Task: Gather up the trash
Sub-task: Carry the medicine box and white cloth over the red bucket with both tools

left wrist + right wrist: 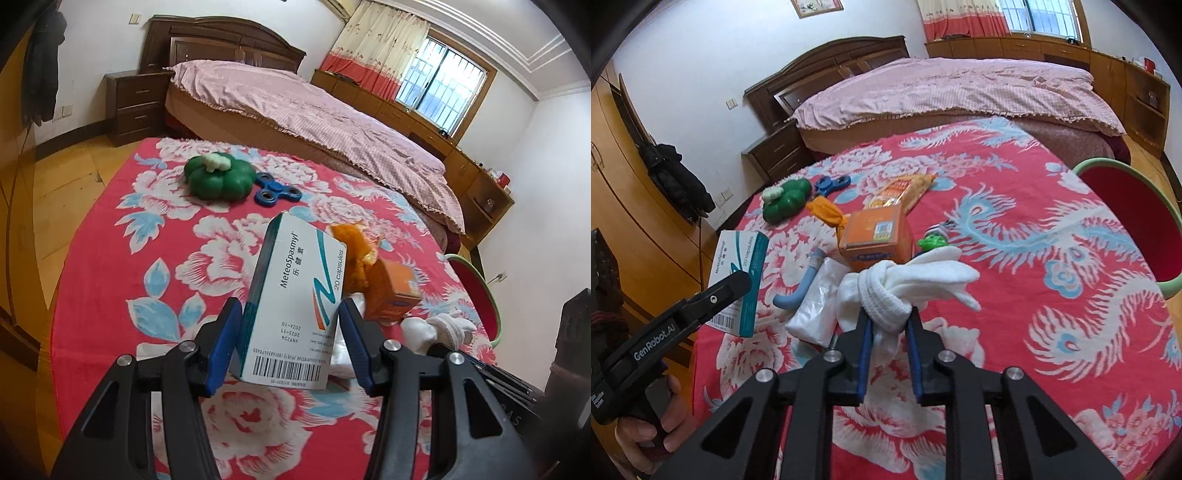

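My left gripper [290,314] is shut on a white and teal medicine box [295,299] and holds it above the red floral table cover; the box also shows in the right wrist view [738,273]. My right gripper [888,317] is shut on a knotted white sock [897,291], lifted just over the cover. On the table lie an orange carton [875,236], an orange peel [825,212], a snack wrapper [901,192], a white plastic packet [820,310] and a blue tube [803,284].
A red basin with a green rim [1130,218] stands off the table's right edge. A green toy pumpkin [218,177], a blue fidget spinner [275,192] and a small green toy [932,242] lie on the cover. A bed [314,114] is behind.
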### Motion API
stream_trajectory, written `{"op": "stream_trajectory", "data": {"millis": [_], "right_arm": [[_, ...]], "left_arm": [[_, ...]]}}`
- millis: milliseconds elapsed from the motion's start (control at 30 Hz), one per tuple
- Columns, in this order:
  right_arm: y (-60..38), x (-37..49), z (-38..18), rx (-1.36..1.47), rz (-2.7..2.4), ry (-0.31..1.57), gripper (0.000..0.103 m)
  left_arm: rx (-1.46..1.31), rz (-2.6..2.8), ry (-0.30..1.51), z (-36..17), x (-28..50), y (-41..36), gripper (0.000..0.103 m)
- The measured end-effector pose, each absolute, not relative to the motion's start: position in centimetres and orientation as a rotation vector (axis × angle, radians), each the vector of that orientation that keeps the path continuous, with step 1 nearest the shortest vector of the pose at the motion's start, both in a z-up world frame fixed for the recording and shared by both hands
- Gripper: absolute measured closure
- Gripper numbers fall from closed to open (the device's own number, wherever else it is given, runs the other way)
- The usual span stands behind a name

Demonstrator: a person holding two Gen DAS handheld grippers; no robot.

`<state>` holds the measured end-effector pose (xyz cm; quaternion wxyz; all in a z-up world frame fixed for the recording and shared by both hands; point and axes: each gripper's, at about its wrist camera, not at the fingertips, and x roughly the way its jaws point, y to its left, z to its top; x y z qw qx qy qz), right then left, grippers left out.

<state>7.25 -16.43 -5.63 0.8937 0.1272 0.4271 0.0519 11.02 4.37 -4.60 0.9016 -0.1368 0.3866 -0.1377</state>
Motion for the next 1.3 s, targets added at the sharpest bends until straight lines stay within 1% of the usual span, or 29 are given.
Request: {"op": "stream_trajectory", "data": {"millis": [400, 700, 900, 1300], "right_arm": [[-20.2, 5.2, -3.0, 0.295, 0.064, 0.802, 0.083], [-23.4, 4.8, -1.1, 0.314, 0.034, 0.743, 0.083], [-25.7, 4.8, -0.4, 0.329, 0.016, 0.72, 0.083], [-31.6, 4.8, 0.6, 0.357, -0.058, 0.696, 0.083]], "left_arm": [[-0.258, -0.35, 0.792, -2.5, 9.9, 0.7, 0.048], [-0.251, -0.408, 0.816, -1.5, 10.0, -2.3, 0.048], [-0.215, -0.425, 0.798, -0.6, 10.0, -4.8, 0.048], [-0.099, -0.505, 0.774, 1.6, 11.1, -12.4, 0.048]]}}
